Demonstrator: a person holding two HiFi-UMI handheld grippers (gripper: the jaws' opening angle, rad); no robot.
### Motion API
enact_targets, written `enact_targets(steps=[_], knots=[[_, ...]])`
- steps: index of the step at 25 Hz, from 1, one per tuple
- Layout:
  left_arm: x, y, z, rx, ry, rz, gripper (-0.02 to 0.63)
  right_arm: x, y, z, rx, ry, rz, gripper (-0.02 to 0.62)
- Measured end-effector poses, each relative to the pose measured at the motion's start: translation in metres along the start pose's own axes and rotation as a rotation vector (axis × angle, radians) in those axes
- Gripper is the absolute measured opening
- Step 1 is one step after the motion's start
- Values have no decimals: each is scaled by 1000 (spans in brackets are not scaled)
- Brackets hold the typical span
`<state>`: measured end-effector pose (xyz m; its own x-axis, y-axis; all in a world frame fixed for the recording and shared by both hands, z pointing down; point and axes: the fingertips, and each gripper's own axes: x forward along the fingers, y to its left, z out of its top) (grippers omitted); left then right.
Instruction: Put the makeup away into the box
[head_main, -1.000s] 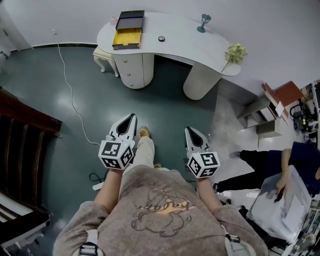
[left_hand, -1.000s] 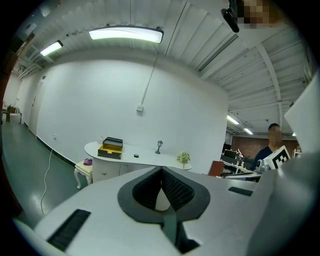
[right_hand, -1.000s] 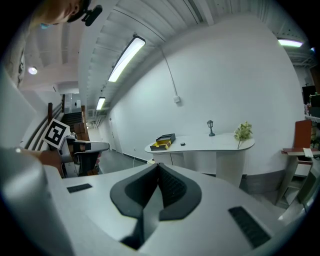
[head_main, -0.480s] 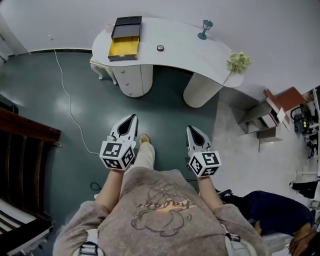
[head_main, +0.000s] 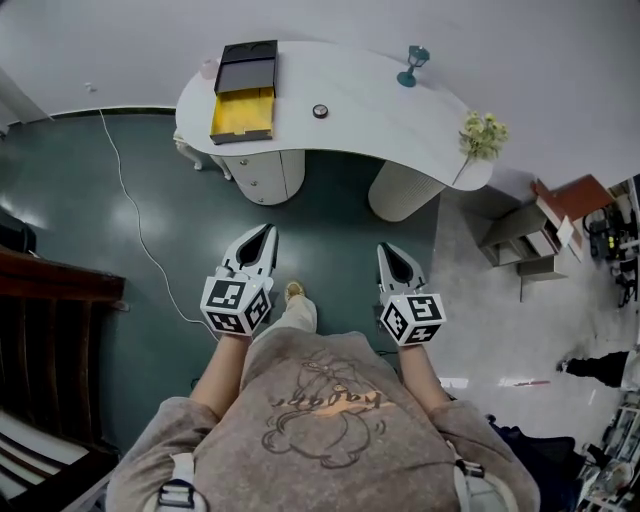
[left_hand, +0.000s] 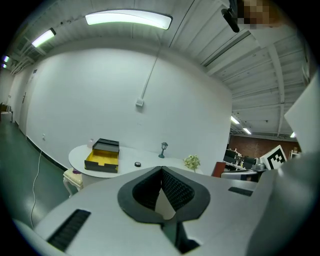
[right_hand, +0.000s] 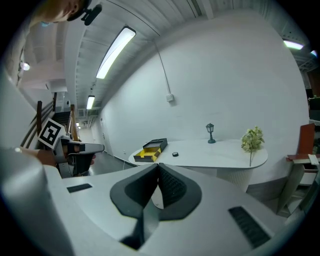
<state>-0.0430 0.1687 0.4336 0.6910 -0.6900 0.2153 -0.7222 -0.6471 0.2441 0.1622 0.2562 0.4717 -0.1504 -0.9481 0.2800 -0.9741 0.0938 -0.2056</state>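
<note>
Head view: person stands on green floor, well short of the white table (head_main: 385, 112) at upper centre of frame. Box (head_main: 243, 100) lies open at the table's left end, yellow tray showing, black lid tipped back behind it. One small round dark item, likely the makeup (head_main: 320, 111), sits on bare tabletop just right of the box, apart from it. Left gripper (head_main: 266, 233) and right gripper (head_main: 384, 249) are held out side by side at mid-frame, both pointing toward the table, nothing in either.

Left gripper view: jaws pressed together at the tips, only a sliver of floor visible between the pads, no object there (left_hand: 161, 169). Box (left_hand: 102, 157) at centre left, makeup (left_hand: 137, 164) just right of it, both far beyond the jaws.

Right gripper view: claw (right_hand: 158, 165) likewise closed on nothing. Box (right_hand: 151, 149) and makeup (right_hand: 175, 154) show small above the jaw tips, on the table (right_hand: 220, 152).

Judgement: this is the approach step; no pick has begun and the makeup is outside the box. Next move calls for closing the gap to the table, spreading one claw, most plausibly the right, and bringing it down round the small disc. Low, flat item: grip needs to come in square or it may skid.
</note>
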Motion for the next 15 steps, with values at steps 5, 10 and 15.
enact_targets(steps=[5, 10, 15], knots=[[32, 30, 17, 4, 6, -18, 21, 40, -1, 19, -8, -4, -13, 3], [64, 59, 33, 6, 6, -39, 21, 83, -3, 32, -8, -8, -31, 3], [91, 78, 46, 8, 9, -75, 21, 113, 2, 43, -1, -18, -53, 3]])
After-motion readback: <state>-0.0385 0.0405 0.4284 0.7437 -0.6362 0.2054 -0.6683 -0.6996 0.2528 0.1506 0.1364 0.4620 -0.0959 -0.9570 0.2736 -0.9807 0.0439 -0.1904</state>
